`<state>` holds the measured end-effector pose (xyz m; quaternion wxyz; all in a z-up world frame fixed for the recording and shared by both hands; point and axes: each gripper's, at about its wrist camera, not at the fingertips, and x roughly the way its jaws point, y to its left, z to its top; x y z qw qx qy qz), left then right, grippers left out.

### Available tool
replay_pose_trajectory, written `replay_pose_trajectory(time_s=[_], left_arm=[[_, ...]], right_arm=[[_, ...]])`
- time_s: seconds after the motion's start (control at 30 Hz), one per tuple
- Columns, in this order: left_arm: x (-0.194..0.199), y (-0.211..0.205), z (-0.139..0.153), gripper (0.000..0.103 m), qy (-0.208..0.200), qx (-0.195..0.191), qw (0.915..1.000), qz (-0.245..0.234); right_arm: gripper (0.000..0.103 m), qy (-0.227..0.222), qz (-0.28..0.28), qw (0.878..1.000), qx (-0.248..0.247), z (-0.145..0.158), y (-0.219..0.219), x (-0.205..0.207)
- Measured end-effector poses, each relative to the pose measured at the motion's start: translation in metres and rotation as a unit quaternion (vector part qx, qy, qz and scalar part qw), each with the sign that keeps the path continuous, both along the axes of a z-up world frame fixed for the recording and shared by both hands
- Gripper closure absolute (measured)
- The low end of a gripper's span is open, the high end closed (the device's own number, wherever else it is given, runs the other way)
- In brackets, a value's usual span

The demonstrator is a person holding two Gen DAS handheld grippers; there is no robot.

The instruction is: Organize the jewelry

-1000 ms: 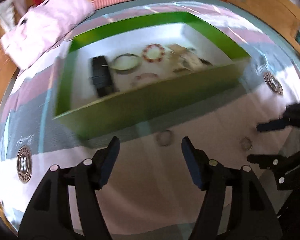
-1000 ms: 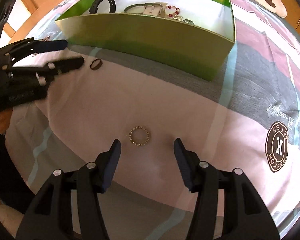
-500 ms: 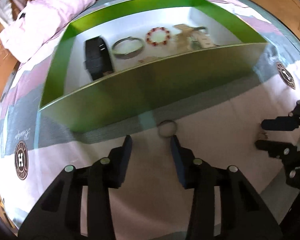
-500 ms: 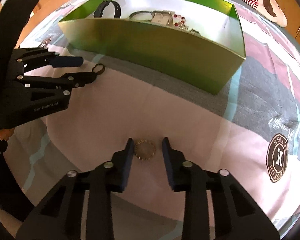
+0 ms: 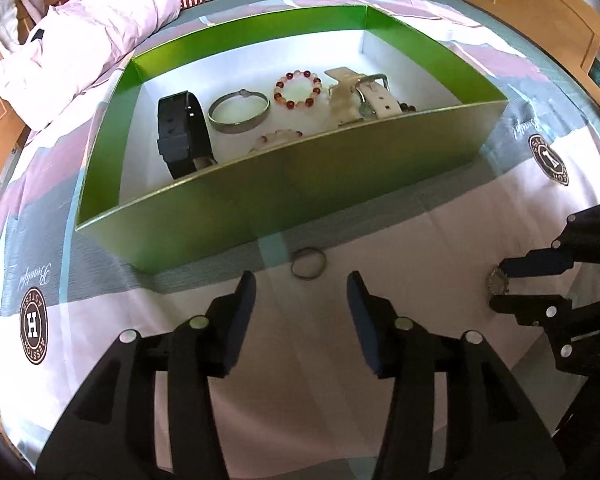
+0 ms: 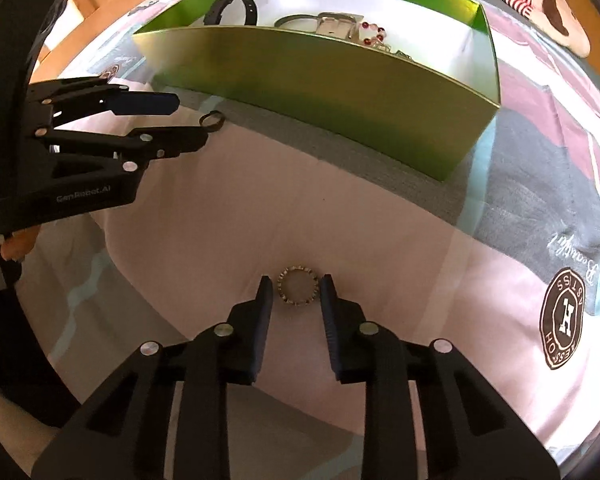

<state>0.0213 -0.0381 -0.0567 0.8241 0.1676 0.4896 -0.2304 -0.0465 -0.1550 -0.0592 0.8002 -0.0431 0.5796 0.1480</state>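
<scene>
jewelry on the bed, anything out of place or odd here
Two rings lie loose on the bedspread, outside the green box that holds the other pieces: a plain dark ring ahead of the left gripper, and a studded ring between the right gripper's fingers. Nothing looks damaged.

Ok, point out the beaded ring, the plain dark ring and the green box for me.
beaded ring [image 6: 298,290], right wrist view, on its beaded band.
plain dark ring [image 5: 309,263], left wrist view, on its near rim.
green box [image 5: 300,188], left wrist view, on its near outer wall.
</scene>
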Motion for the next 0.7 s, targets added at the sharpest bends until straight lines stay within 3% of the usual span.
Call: replay_pose_trajectory(time_s=[0.13, 0.37, 0.4, 0.43, 0.47, 0.7], left_arm=[[0.001, 0.0, -0.001, 0.05, 0.003, -0.001, 1.0, 0.003], [-0.001, -0.002, -0.006, 0.049, 0.006, -0.001, 1.0, -0.003], [-0.001, -0.003, -0.006, 0.049, 0.006, -0.001, 1.0, -0.004], [-0.001, -0.004, -0.006, 0.049, 0.006, -0.002, 1.0, -0.005], [-0.002, -0.004, -0.006, 0.049, 0.006, -0.003, 1.0, -0.005], [0.002, -0.01, -0.012, 0.053, 0.013, -0.012, 0.9998, -0.007]], right_arm=[[0.079, -0.003, -0.024, 1.0, 0.01, 0.001, -0.005, 0.004], [0.079, -0.051, -0.069, 0.996, 0.017, 0.005, -0.008, 0.025], [0.072, -0.046, -0.073, 0.996, 0.021, 0.007, -0.011, 0.026], [0.057, -0.035, -0.077, 0.996, 0.029, 0.009, -0.011, 0.022], [0.051, -0.031, -0.079, 0.996, 0.037, 0.007, -0.015, 0.026], [0.049, -0.014, -0.066, 0.997, 0.03, 0.004, -0.017, 0.019]])
